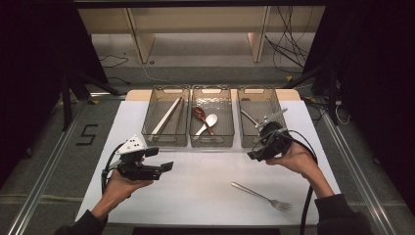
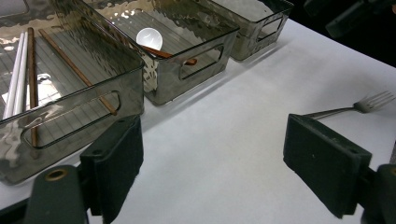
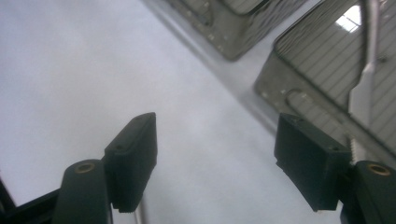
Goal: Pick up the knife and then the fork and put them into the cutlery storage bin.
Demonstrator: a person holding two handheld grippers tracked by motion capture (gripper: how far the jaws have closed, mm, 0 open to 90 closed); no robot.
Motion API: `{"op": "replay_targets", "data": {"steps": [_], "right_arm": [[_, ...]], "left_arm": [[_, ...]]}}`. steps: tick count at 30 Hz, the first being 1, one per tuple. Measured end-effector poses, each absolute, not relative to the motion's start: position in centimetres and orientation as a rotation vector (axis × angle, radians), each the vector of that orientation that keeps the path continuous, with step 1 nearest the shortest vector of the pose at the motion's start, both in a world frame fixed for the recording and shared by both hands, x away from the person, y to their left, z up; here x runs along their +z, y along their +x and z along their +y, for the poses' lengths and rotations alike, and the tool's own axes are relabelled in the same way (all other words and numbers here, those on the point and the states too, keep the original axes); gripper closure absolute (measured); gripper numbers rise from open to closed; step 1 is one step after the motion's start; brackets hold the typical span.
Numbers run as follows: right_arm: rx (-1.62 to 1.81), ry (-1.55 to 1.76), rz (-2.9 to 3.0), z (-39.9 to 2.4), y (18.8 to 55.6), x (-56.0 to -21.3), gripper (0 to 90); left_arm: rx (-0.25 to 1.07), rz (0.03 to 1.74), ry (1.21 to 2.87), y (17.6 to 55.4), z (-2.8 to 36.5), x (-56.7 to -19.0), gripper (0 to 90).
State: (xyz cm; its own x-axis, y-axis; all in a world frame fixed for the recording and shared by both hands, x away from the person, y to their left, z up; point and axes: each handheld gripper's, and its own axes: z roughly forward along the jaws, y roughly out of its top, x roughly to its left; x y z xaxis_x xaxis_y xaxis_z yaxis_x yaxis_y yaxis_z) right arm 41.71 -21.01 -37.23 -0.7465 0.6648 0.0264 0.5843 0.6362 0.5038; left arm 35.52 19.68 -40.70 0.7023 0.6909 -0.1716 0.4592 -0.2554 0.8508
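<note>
- Where the white table showed bare in the lower right of the high view, a single metal fork lay flat, slim-handled and shiny, its tines toward the lower right corner.
- The right gripper hovered above and left of the fork, well apart from it; its jaws stood wide with only table between them in the right gripper view.
- The left gripper sat at the lower left, jaws likewise spread and empty; in the left gripper view the fork lay beyond its right pad.
- Three smoky clear bins stood in a row at the upper centre.
- The left bin held chopsticks, the middle bin two spoons, one brown and one white, and the right bin one metal utensil.
</note>
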Motion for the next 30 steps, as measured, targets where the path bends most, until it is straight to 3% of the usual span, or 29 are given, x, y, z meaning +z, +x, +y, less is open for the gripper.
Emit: {"op": "replay_targets", "data": {"steps": [19,30], "right_arm": [[0.638,1.007,2.803,-20.5,38.5,-40.8,30.6],[0.544,0.963,2.862,-19.9,37.1,-42.1,40.2]], "left_arm": [[0.290,0.886,1.907,35.5,19.7,-40.7,19.3],[0.291,0.882,1.908,35.4,19.7,-40.7,19.3]]}}
